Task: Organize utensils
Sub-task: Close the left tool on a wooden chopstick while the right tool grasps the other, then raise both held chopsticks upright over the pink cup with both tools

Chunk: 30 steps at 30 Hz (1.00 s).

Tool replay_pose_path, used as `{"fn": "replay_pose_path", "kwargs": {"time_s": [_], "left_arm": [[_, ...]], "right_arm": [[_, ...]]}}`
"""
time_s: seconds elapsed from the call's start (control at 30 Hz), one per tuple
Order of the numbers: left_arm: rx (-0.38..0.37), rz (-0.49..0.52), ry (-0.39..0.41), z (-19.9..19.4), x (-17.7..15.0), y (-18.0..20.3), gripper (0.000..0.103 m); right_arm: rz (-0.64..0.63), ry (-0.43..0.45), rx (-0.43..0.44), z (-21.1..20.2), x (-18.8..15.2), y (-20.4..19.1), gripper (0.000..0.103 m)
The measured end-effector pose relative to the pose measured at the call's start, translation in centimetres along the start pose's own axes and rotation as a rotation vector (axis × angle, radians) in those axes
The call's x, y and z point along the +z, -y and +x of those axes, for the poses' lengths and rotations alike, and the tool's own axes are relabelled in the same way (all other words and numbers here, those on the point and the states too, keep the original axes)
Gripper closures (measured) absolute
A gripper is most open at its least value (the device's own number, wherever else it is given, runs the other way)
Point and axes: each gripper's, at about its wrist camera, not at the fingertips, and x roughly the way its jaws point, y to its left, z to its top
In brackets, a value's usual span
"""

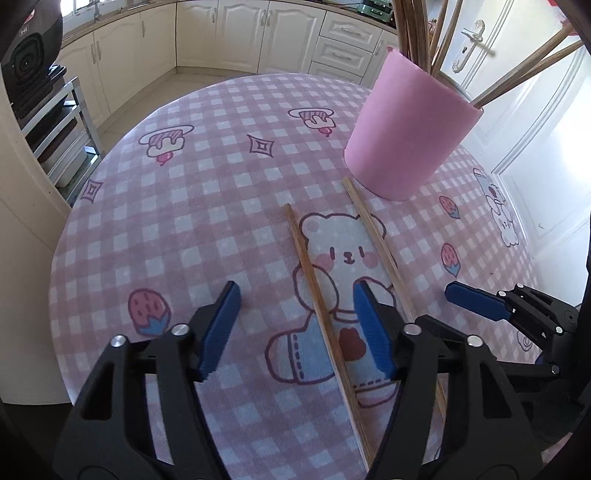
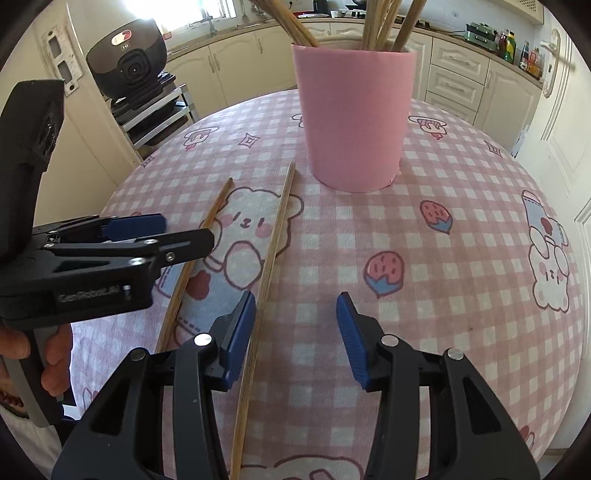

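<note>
Two wooden chopsticks lie side by side on the pink checked tablecloth (image 1: 207,206). The left chopstick (image 1: 317,299) runs between the fingers of my open left gripper (image 1: 295,325); the right chopstick (image 1: 373,236) lies just outside its right finger. In the right wrist view the right chopstick (image 2: 269,258) lies between the fingers of my open right gripper (image 2: 295,339), close to the left finger, and the left chopstick (image 2: 207,229) passes under my left gripper (image 2: 147,229). A pink cup (image 2: 354,114) holding several chopsticks stands just beyond; it also shows in the left wrist view (image 1: 410,129).
The round table's edge (image 2: 122,184) drops off on the left toward a metal rack with a black cooker (image 2: 129,59). Kitchen cabinets (image 1: 236,33) line the far wall. A white door (image 1: 517,110) is on the right. My right gripper's finger (image 1: 476,299) shows at the right.
</note>
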Motion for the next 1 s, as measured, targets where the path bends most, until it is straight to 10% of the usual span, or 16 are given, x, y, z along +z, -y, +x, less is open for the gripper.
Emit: {"fn": "replay_pose_path", "kwargs": {"time_s": [0.33,0.57,0.67,1.0], "left_arm": [[0.08,0.067,0.002,1.6,2.4,0.2,0.08],[0.059,0.061,0.016,1.9,3.1,-0.3,0.088],[0.045,0.051,0.023,2.3,3.5,-0.9,0.092],[-0.025,0.014,0.059,0.0,3.2,-0.8,0.096]], "right_arm": [[0.0,-0.038,0.01,2.4,4.0,-0.3,0.065],[-0.014,-0.062,-0.013,4.2,6.3,-0.9,0.076],[-0.017,-0.064,-0.032,4.5,6.8,-1.1,0.096],[0.042,0.001,0.059,1.3,5.7,-0.3,0.098]]}}
